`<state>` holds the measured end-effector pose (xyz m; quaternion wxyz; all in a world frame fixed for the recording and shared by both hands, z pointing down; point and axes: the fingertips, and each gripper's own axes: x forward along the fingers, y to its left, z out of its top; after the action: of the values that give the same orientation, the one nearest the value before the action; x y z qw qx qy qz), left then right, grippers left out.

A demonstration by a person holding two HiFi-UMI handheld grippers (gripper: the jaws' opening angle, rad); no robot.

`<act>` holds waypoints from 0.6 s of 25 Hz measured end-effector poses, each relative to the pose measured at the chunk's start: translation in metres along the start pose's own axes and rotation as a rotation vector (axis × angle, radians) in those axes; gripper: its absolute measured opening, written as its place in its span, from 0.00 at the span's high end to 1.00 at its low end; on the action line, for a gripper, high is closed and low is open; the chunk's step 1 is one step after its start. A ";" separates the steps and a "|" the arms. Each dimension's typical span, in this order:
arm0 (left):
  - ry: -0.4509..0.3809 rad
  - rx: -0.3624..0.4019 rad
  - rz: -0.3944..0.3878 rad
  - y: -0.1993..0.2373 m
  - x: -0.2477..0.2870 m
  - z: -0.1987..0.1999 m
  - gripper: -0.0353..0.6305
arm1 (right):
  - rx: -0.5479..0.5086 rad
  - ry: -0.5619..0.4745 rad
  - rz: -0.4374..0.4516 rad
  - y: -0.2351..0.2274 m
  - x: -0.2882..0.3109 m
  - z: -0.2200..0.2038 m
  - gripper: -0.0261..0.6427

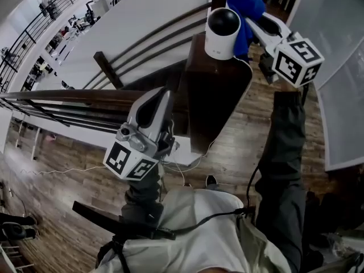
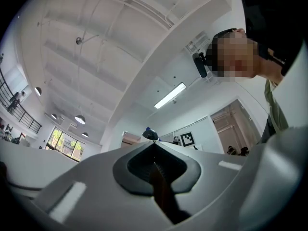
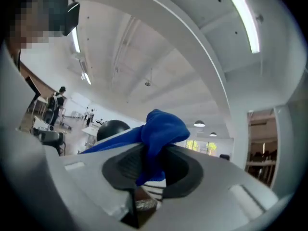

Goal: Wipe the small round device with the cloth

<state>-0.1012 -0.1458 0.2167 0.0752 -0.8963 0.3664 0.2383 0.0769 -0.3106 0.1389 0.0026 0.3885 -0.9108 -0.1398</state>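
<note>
- Head view: the small round device point(image 1: 222, 33), white with a black dome, sits on top of a dark wooden post point(image 1: 213, 90). The right gripper point(image 1: 253, 17) is right beside it, on the far side, with the blue cloth point(image 1: 245, 7) bunched at its tip. The cloth is touching the device or very nearly, I can't tell which. The left gripper point(image 1: 154, 102) hangs lower down, well apart from the device.
- Left gripper view: jaws pressed together with nothing between them, so this one's just idling.
- Right gripper view: jaws clamped on the cloth, with a wad of it poking out past the tips. The black dome shows just left of the wad.
- My read: this is the approach, or the very start of the wipe. The next move needs that wad pressed onto the dome and rubbed around it. Go gently, since the device looks to stand loose on the post and could slide or tip off.
</note>
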 end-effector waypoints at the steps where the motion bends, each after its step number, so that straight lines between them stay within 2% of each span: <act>1: 0.002 0.000 -0.001 0.000 0.001 0.000 0.94 | 0.039 0.005 0.026 0.003 -0.001 -0.010 0.82; 7: 0.017 -0.023 -0.019 0.000 0.010 -0.012 0.94 | 0.133 0.086 0.130 0.012 -0.014 -0.058 0.82; 9: 0.022 -0.027 -0.030 0.000 0.013 -0.016 0.94 | 0.123 0.062 0.110 0.003 -0.014 -0.049 0.82; 11: 0.020 -0.030 -0.036 -0.001 0.014 -0.017 0.94 | 0.097 -0.006 0.061 -0.006 -0.013 -0.021 0.82; 13: 0.015 -0.034 -0.035 -0.002 0.013 -0.015 0.94 | 0.079 -0.052 0.059 0.000 -0.012 0.004 0.82; 15: 0.013 -0.038 -0.032 -0.001 0.012 -0.015 0.94 | 0.030 -0.005 0.072 0.011 -0.009 0.000 0.82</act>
<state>-0.0870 -0.1571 0.2241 0.0594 -0.9049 0.3477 0.2381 0.0757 -0.2972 0.1426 -0.0003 0.3551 -0.9262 -0.1269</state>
